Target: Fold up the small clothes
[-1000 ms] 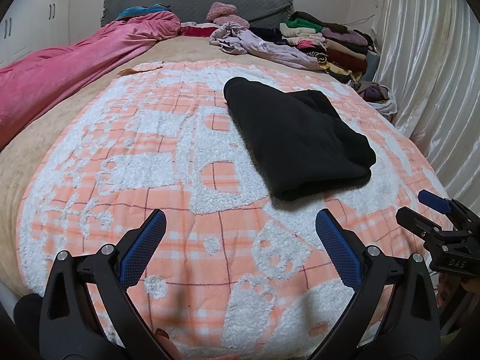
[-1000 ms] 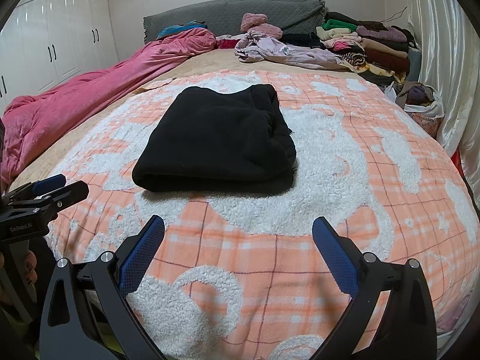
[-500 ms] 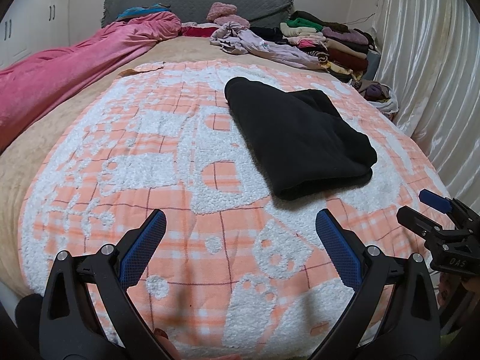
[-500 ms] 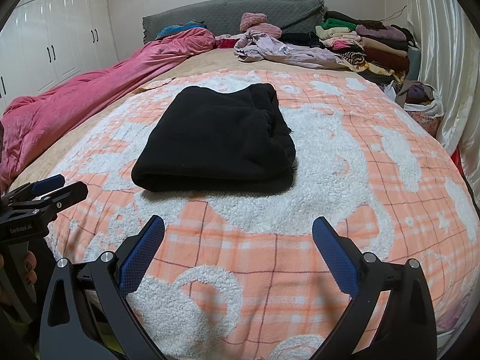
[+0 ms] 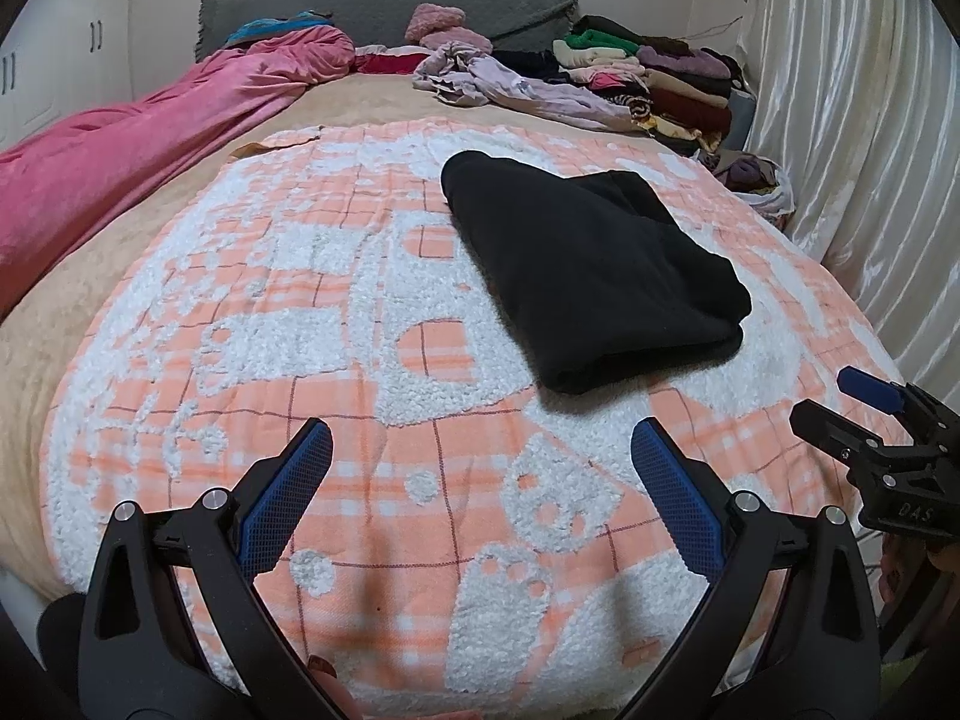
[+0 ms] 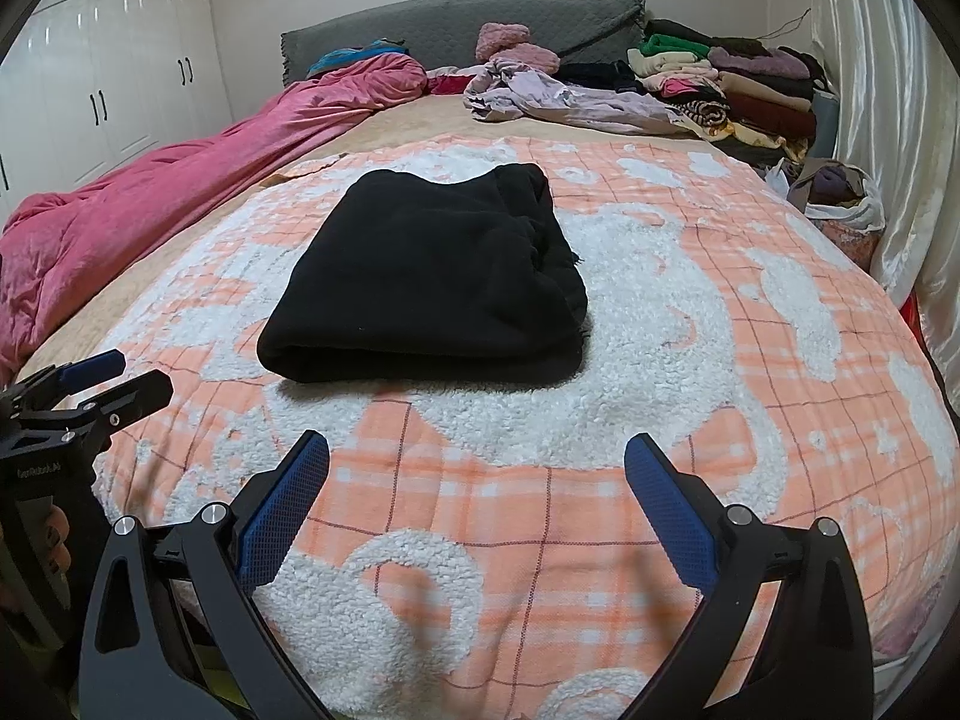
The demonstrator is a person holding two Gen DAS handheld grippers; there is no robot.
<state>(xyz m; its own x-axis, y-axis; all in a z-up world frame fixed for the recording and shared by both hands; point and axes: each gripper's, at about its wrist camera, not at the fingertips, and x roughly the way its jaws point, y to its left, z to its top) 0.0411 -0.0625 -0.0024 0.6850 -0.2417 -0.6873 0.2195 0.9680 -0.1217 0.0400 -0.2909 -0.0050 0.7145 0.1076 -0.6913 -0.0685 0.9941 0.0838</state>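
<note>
A black garment (image 5: 591, 264) lies folded into a thick rectangle on the orange and white plaid blanket (image 5: 372, 312); it also shows in the right wrist view (image 6: 432, 276). My left gripper (image 5: 480, 450) is open and empty, held above the blanket's near edge, short of the garment and to its left. My right gripper (image 6: 477, 462) is open and empty, facing the garment's near fold from a short distance. Each gripper shows at the edge of the other's view: the right gripper (image 5: 864, 414), the left gripper (image 6: 102, 384).
A pink duvet (image 5: 138, 150) lies along the left side. A lilac garment (image 5: 516, 90) and stacked folded clothes (image 5: 654, 78) sit by the grey headboard (image 5: 384, 12). A bag of clothes (image 6: 840, 198) and a white curtain (image 5: 858, 120) are on the right. White wardrobes (image 6: 108, 72) stand at left.
</note>
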